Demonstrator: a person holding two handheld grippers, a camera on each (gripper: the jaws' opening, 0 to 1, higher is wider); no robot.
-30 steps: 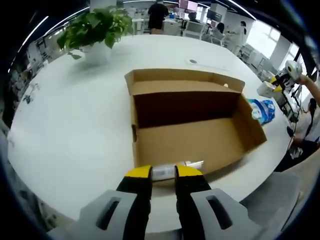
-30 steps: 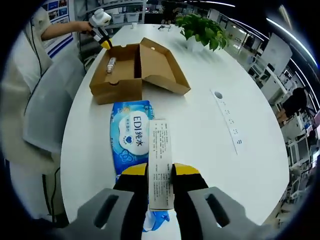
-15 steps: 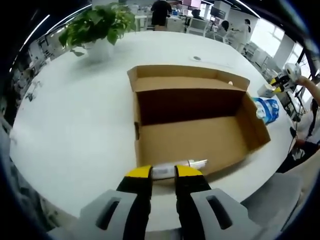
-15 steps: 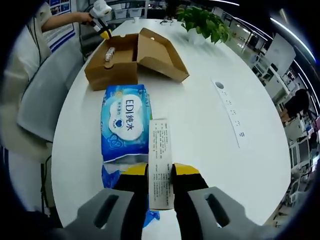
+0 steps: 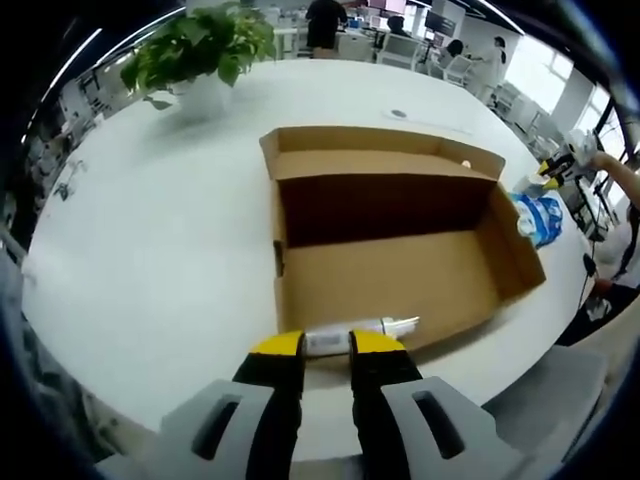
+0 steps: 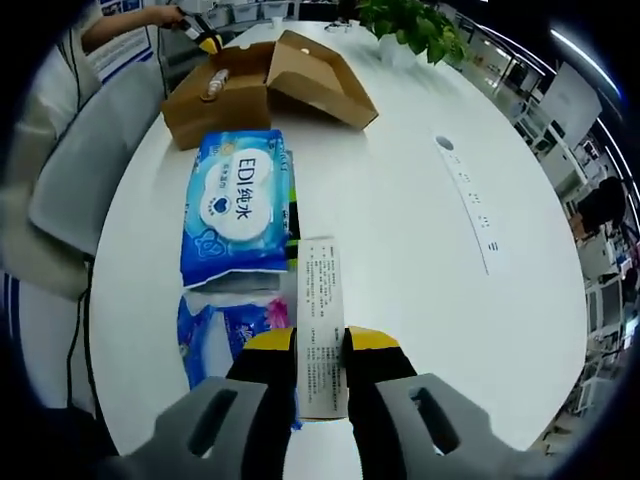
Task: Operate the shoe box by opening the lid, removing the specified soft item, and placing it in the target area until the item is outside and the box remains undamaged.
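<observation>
Right gripper view: your right hand-held gripper (image 6: 320, 345) is clamped on a stiff white printed strip (image 6: 320, 335) of the soft blue plastic wipes pack (image 6: 237, 205), which lies outside the box on the smooth white table (image 6: 400, 200). Lower it gently and flat. The left hand-held gripper (image 5: 325, 345) pinches the front wall of the open brown cardboard shoe box (image 5: 390, 280), beside a white tube (image 5: 350, 335); keep that grip light so the wall doesn't crease.
</observation>
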